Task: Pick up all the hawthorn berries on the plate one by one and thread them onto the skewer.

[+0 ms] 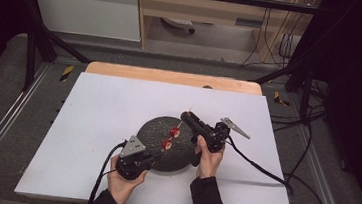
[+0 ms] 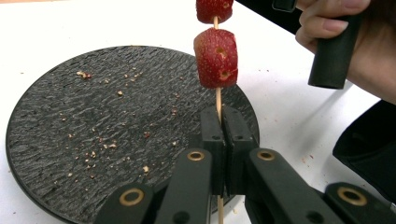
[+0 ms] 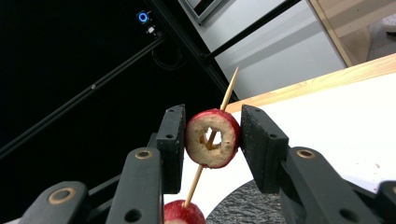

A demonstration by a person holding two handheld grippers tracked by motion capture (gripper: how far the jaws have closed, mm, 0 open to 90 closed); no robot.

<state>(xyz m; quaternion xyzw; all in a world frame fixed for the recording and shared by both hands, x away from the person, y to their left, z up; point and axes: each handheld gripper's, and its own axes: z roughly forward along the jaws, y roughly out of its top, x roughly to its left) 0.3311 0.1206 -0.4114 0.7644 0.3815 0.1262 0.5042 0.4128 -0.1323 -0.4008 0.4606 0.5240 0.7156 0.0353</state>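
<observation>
A thin wooden skewer carries two red cored fruit pieces over a dark round plate. My left gripper is shut on the skewer's lower end and holds it up at a slant. The lower piece sits just above those jaws. My right gripper is shut on the upper piece, a ring-shaped slice with the skewer through its hole and the pointed tip sticking out beyond. In the high view the left gripper is at the plate's near edge and the right gripper at its far right.
Crumbs lie scattered on the plate. The plate rests on a white sheet that covers a wooden table. Black frame posts stand around the table, and cables trail off to the right.
</observation>
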